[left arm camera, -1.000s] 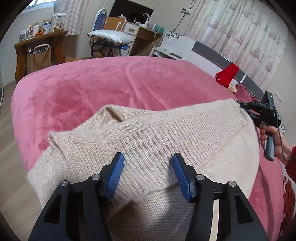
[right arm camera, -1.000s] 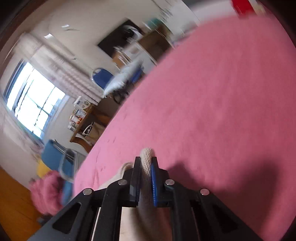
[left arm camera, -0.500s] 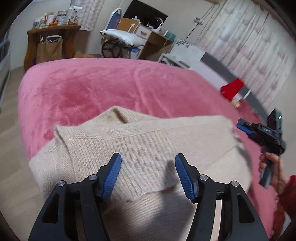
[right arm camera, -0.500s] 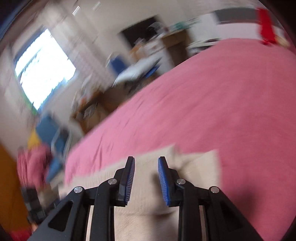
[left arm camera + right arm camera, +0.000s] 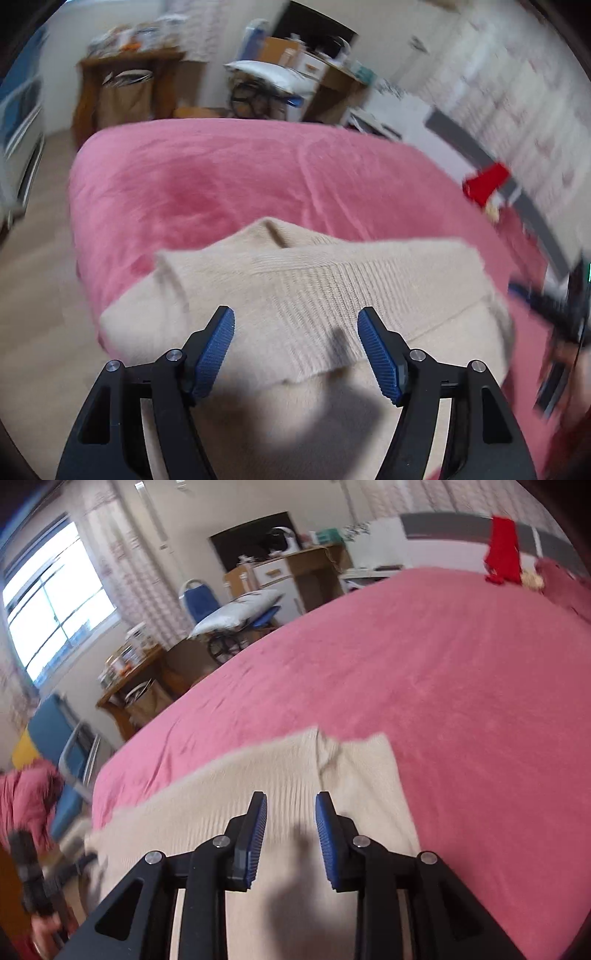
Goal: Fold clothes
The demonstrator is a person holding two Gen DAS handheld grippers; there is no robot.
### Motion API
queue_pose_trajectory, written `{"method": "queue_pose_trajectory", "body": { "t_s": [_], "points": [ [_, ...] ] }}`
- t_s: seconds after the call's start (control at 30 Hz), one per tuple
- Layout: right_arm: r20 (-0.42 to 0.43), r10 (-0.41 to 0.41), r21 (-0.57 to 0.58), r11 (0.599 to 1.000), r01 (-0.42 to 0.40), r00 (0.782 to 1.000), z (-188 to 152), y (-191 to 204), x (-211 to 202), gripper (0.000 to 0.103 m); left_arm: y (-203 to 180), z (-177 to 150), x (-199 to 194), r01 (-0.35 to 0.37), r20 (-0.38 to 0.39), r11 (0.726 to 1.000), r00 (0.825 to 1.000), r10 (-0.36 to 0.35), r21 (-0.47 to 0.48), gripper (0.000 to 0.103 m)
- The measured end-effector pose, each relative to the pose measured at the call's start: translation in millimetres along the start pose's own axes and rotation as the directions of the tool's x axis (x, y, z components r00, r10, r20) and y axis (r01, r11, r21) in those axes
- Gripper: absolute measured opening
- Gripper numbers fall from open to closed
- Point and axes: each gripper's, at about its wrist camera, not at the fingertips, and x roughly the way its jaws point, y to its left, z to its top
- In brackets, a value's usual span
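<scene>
A beige knitted sweater (image 5: 332,288) lies folded on the pink bed (image 5: 207,184), its ribbed hem laid across the body. My left gripper (image 5: 295,332) hovers above the sweater's near part; its jaws are opening wide and nothing is between them. In the right wrist view the same sweater (image 5: 258,786) lies flat below my right gripper (image 5: 290,812), whose jaws stand a little apart and empty. The right gripper (image 5: 554,314) shows blurred at the right edge of the left wrist view. The left gripper (image 5: 33,882) appears at the lower left of the right wrist view.
A red garment (image 5: 502,550) and a small stuffed thing sit at the bed's far end by the grey headboard. A wooden table (image 5: 129,74) with a paper bag, a wheelchair with a pillow (image 5: 266,77) and a desk stand beyond the bed. Pink clothes (image 5: 26,805) lie at the left.
My right gripper let go of the sweater's edge, opened and pulled back. The sweater's folded part settled flat. The left jaws widened and the left hand drew back a little.
</scene>
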Motion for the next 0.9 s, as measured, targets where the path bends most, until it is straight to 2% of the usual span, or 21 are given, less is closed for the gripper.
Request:
{"method": "queue_pose_trajectory", "body": {
  "t_s": [0.03,0.1,0.17,0.27,0.37,0.43,0.53,0.77,0.9],
  "points": [
    [-0.026,-0.015,-0.011,1.000,0.014,1.000,-7,4,6,0.029,1,-3,0,-0.009,-0.007,1.000,1.000,0.009,-0.003,0.078],
    [-0.087,-0.054,-0.021,0.998,0.053,0.995,-22,8,16,0.030,-7,-8,8,-0.057,-0.067,0.997,0.996,0.061,0.052,0.078],
    [-0.150,-0.105,0.012,0.994,0.108,0.983,-38,0,17,0.030,-19,-8,4,-0.089,-0.090,0.991,0.991,0.099,0.101,0.078],
    [-0.126,-0.096,0.074,0.992,0.105,0.987,-40,6,-3,0.034,-36,-3,-13,-0.110,-0.096,0.986,0.988,0.123,0.124,0.078],
    [-0.131,-0.102,0.050,0.993,0.109,0.986,-48,33,-31,0.049,-55,-4,-39,-0.168,-0.069,0.978,0.982,0.177,0.124,0.078],
    [-0.129,-0.114,-0.004,0.993,0.114,0.985,-58,57,-49,0.066,-70,-8,-58,-0.167,-0.048,0.978,0.983,0.174,0.123,0.080],
    [-0.120,-0.159,-0.074,0.986,0.151,0.980,-74,88,-71,0.083,-96,-18,-79,-0.174,-0.048,0.973,0.982,0.183,0.151,0.081],
    [-0.147,-0.138,-0.024,0.990,0.136,0.979,-112,111,-100,0.083,-128,-43,-120,-0.192,-0.038,0.970,0.979,0.199,0.150,0.081],
    [-0.149,-0.162,-0.058,0.986,0.155,0.975,-121,125,-113,0.083,-132,-51,-131,-0.238,-0.043,0.957,0.968,0.248,0.167,0.081]
  ]
}}
